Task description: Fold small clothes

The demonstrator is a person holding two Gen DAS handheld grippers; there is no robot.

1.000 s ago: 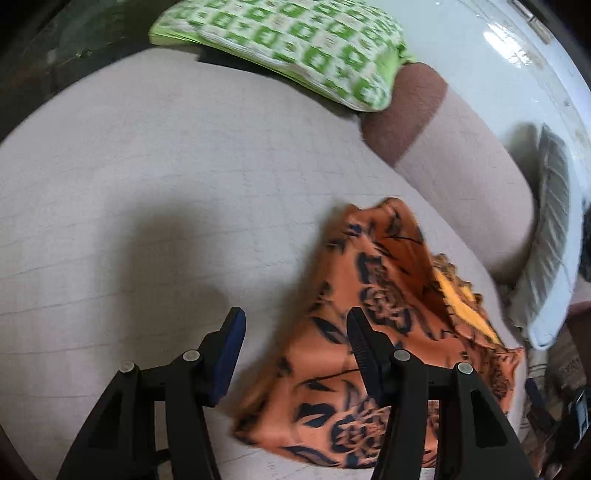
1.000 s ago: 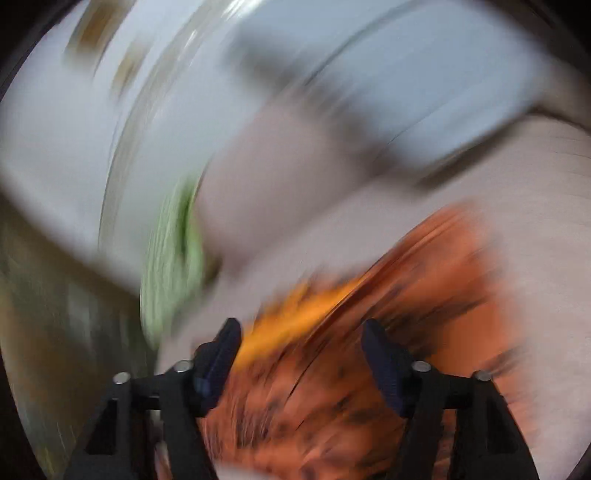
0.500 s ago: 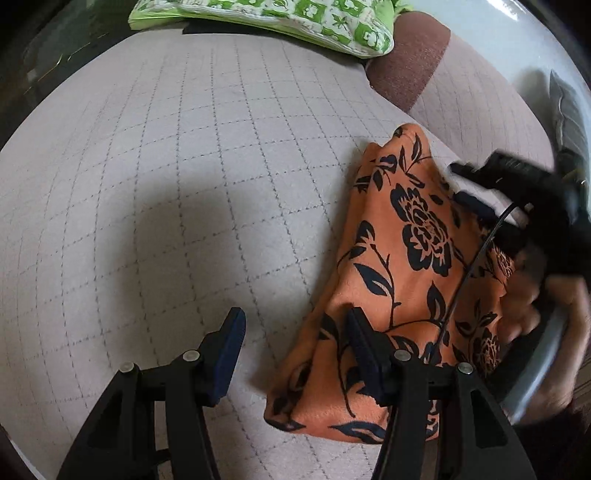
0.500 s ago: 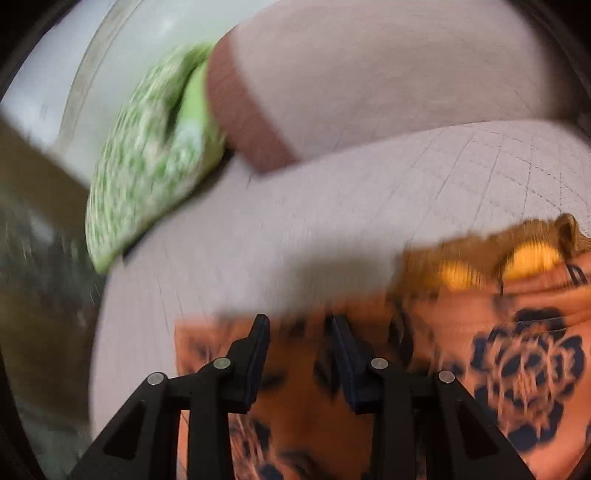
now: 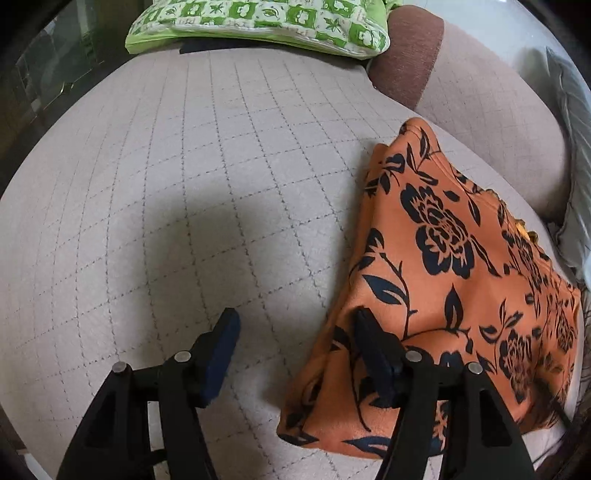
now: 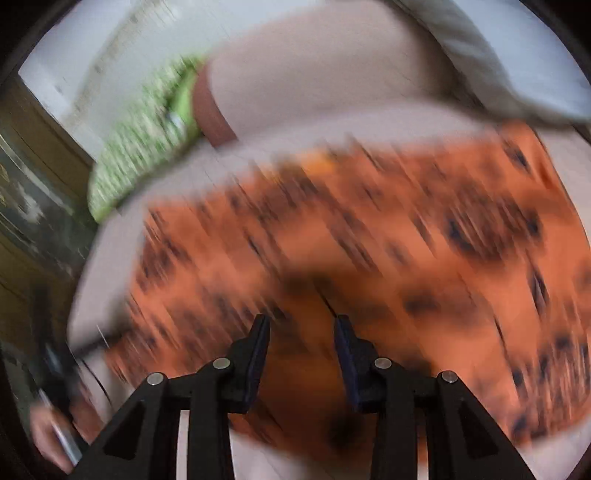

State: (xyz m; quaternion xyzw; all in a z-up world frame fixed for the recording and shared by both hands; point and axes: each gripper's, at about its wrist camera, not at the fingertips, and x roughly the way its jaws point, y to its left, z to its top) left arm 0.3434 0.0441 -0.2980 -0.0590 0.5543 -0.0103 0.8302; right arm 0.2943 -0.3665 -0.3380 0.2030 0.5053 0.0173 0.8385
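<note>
Cloth: an orange cloth (image 5: 443, 266) with black flowers is seen lying on the sofa seat (image 5: 207, 192), on the right side in the left wrist view. It is folded over, with a yellow bit peeking out at its far edge.
Left tongs: the left gripper (image 5: 295, 325) is held low over the seat, pointing down. Its jaws have just been opened wider. Only bare seat is seen between them. The right finger (image 5: 373, 347) is seen just over the near left edge of the cloth. Nothing is grasped.
Right tongs: the right gripper (image 6: 301, 332) is held over the cloth (image 6: 369, 258). This picture is very blurred. A gap is seen between the jaws, and no cloth is pinched between the pads.
Pillow: a green and white pillow (image 5: 258, 22) is laid at the far end of the seat, well apart from the cloth.
Backrest: a tan backrest (image 5: 495, 122) with a brown end is seen just behind the cloth.
Hand: a hand (image 6: 48, 432) is seen at the bottom left of the right wrist view, blurred.
</note>
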